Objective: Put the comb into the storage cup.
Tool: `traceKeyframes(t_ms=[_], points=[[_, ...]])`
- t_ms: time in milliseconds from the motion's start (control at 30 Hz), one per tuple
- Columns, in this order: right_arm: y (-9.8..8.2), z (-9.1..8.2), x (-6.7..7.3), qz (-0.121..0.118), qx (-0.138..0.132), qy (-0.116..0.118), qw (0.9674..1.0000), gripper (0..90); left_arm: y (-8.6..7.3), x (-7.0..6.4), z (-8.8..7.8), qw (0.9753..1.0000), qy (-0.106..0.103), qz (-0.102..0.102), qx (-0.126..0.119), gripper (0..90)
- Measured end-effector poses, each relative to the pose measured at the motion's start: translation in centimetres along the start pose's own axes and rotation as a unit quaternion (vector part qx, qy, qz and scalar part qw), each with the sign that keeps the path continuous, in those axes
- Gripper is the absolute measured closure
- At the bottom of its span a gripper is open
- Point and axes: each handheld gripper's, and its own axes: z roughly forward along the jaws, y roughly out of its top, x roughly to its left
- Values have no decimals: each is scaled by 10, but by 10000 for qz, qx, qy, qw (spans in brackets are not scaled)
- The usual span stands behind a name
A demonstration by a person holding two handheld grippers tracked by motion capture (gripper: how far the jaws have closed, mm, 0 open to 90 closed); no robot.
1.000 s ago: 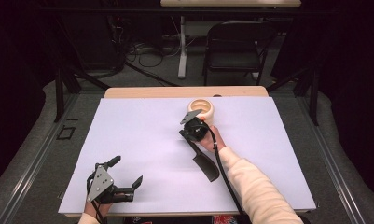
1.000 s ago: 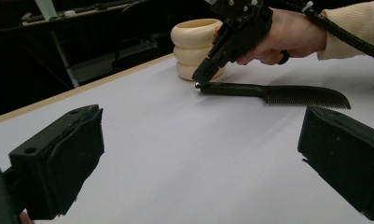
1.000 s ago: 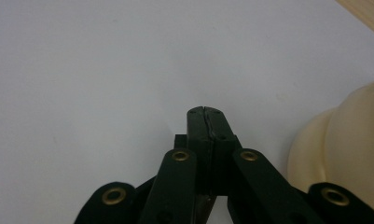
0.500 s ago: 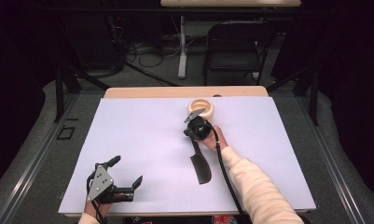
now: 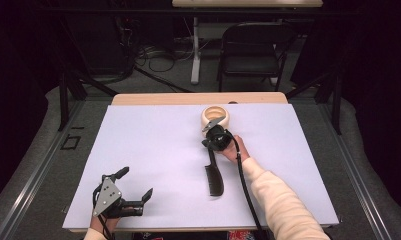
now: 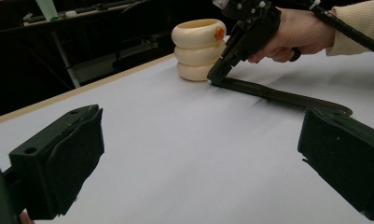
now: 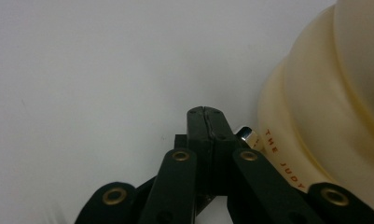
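My right gripper (image 5: 211, 141) is clenched on the handle end of the black comb (image 5: 214, 175), with its jaws pressed together and tipped down toward the white table cover (image 5: 153, 145). In the left gripper view the same gripper (image 6: 217, 77) pins the tip of the comb's handle (image 6: 278, 94) against the cover, and my right hand (image 6: 292, 32) wraps the gripper body above it. From that pinch point the comb runs back toward me, lying flat, its toothed part farthest from the jaws.

Just past the closed jaws stands the cream ringed container (image 5: 215, 117), a stack of three rounded bands. It sits right beside the tips; I cannot tell whether it touches them. In the right gripper view the jaws (image 7: 207, 122) meet along one line, and the container's lowest band (image 7: 287, 154) bulges close on their right side, with red lettering on it. A small silver end (image 7: 246, 135) pokes out between the jaw tips and that band.

My left gripper (image 5: 130, 190) rests near my edge of the table, released, its two jaws standing wide apart with nothing between them. In its own view the comb and the container lie well ahead of it, across bare cover.
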Motion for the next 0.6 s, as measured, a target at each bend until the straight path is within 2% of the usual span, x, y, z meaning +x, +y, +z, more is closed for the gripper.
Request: traceKeyframes(t_ms=[233,367,600], points=[[-4,-1,1,-18,166,-21,9999,900,0,0,0,10000,-4,11,-2,3],[-8,-4,0,68,261,-76,9996,900,0,0,0,10000,-3,13,-3,3],[-17,-11,-4,167,241,-100,9995,900,0,0,0,10000,0,12,3,3]])
